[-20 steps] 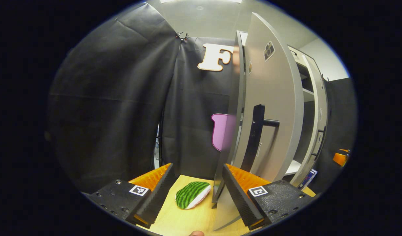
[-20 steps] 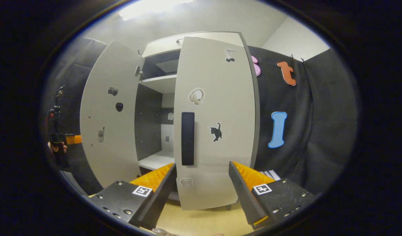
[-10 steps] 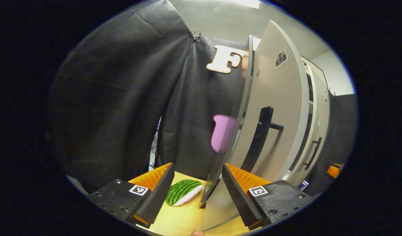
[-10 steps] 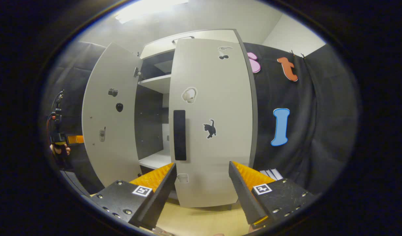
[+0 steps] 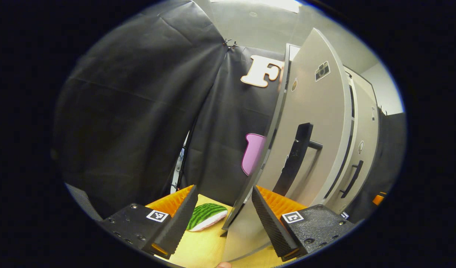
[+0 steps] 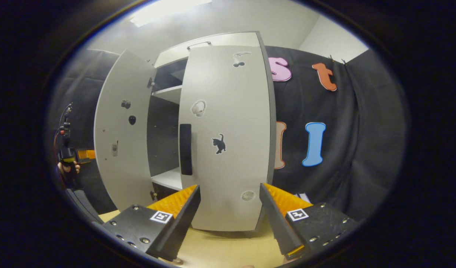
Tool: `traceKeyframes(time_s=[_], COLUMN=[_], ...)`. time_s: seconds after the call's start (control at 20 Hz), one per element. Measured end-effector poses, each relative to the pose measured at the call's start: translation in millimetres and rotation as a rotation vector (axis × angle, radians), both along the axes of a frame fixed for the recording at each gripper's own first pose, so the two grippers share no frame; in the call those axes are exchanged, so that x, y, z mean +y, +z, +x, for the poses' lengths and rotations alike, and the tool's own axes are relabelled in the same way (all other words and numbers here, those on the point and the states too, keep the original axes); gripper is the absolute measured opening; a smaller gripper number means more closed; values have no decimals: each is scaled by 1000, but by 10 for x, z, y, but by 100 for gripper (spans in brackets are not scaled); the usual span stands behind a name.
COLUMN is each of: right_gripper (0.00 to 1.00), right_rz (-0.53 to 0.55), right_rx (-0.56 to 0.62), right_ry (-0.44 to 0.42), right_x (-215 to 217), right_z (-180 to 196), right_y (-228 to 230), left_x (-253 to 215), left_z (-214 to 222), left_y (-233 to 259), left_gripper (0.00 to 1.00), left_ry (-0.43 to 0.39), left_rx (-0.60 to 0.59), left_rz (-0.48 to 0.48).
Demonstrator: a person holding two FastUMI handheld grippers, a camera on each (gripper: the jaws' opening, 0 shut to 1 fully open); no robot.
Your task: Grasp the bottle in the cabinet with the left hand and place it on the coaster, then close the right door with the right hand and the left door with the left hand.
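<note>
Item: cabinet, pale grey, two doors, standing on a wooden tabletop.

Right door: centre of the right gripper view, swung nearly shut; dark vertical handle at its left edge. A rigid flat panel, likely light on its hinges; a push on the face near the handle edge should seat it.

Left door: right of centre in the left gripper view, standing ajar; black bar handle. Same stiffness expected; push near the handle.

Left gripper: lower centre, jaws parted, holding nothing.

Right gripper: lower centre, jaws parted, empty, close before the right door.

Striped green cushion: on the tabletop between the left jaws.
</note>
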State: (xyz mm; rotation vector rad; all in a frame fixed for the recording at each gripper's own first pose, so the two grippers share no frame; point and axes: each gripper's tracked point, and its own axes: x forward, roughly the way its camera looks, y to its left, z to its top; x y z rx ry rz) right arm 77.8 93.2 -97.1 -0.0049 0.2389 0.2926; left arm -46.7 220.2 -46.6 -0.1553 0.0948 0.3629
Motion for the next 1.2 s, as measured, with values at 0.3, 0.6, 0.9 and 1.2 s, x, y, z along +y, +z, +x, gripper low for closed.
traceKeyframes(time_s=[0.3, 0.6, 0.9, 1.2], right_gripper=[96, 96, 93, 99], right_rz=[7, -3, 22, 65], right_rx=[4, 10, 11, -22], right_ry=[-12, -36, -80, -124], right_x=[-133, -185, -261, -355], right_z=[6, -36, -134, -230], right_y=[-24, -73, -43, 122], left_x=[-253, -752, -1399, -1758], left_z=[40, 260, 552, 607], left_y=[-49, -211, -508, -690], left_gripper=[95, 95, 90, 95], left_ry=[-45, -180, -335, -401], left_rx=[5, 19, 106, 135], left_rz=[-9, -70, 7, -24])
